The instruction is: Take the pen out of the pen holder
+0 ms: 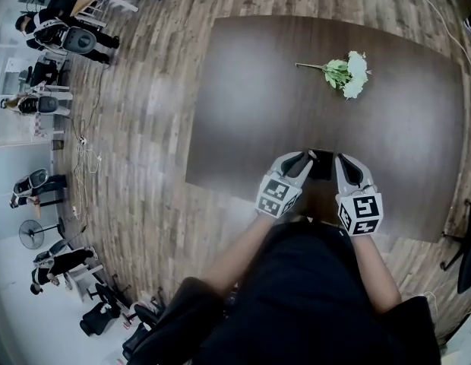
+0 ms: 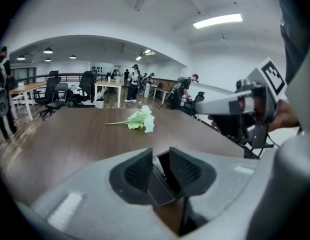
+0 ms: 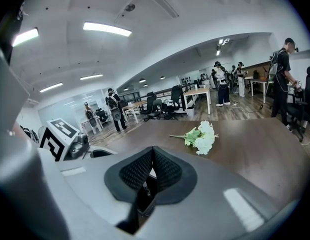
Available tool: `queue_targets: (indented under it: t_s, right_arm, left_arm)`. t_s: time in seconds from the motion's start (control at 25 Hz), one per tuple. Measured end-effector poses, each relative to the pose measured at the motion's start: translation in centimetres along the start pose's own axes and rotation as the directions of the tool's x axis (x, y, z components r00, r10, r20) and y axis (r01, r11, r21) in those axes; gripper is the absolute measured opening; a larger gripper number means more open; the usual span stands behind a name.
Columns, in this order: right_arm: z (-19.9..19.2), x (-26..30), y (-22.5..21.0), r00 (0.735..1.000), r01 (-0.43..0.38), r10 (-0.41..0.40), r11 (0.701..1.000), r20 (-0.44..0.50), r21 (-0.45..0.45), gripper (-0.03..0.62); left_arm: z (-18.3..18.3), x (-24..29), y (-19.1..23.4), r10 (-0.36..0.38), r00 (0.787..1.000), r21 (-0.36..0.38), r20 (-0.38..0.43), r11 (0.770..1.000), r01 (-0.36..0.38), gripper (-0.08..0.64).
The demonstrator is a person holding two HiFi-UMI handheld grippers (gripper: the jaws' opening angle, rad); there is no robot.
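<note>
A black pen holder [image 1: 321,166] stands near the front edge of the dark wooden table [image 1: 243,97], between my two grippers. My left gripper [image 1: 305,159] is at its left side, and in the left gripper view this gripper [image 2: 161,158] stands open with the holder's black rim [image 2: 164,184] showing in the gap beyond its pads. My right gripper [image 1: 341,163] is at the holder's right side. In the right gripper view its [image 3: 153,151] tips meet, shut, just above the holder [image 3: 144,200], where a thin dark pen [image 3: 146,189] pokes up. I cannot tell whether either gripper touches the holder.
A bunch of white flowers [image 1: 348,73] with a green stem lies on the far half of the table. Office chairs, desks and several people [image 1: 64,33] fill the room to the left. The person's dark clothing [image 1: 311,295] presses close to the table's front edge.
</note>
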State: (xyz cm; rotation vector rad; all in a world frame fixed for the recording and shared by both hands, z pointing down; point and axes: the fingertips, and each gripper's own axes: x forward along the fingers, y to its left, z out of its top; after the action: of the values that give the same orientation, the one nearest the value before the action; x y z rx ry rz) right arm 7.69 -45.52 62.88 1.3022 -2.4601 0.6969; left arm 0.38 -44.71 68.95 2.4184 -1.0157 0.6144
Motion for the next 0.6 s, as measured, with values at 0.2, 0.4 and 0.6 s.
queue_targets:
  t_s: [0.2,0.4,0.6]
  right_arm:
    - [-1.0,0.4,-1.0,1.0,0.009,-0.009,1.0,-0.022,0.001,0.003]
    - [-2.1,0.2,-1.6,0.999,-0.013,0.012,1.0,-0.044,-0.014,0.003]
    - [-2.7,0.1,-2.0,0.998,-0.025,0.025,1.0,-0.061,-0.004,0.003]
  left_arm:
    - [-0.4,2.5,1.0,0.008,0.999,0.008,-0.045,1.0,-0.007,0.124]
    - [-0.6,4.2,1.1,-0.016,0.995,0.029,-0.097,0.999,0.019,0.124]
    - [-1.1,4.8,0.1,-0.025,0.99,0.042,-0.14,0.999,0.031,0.124]
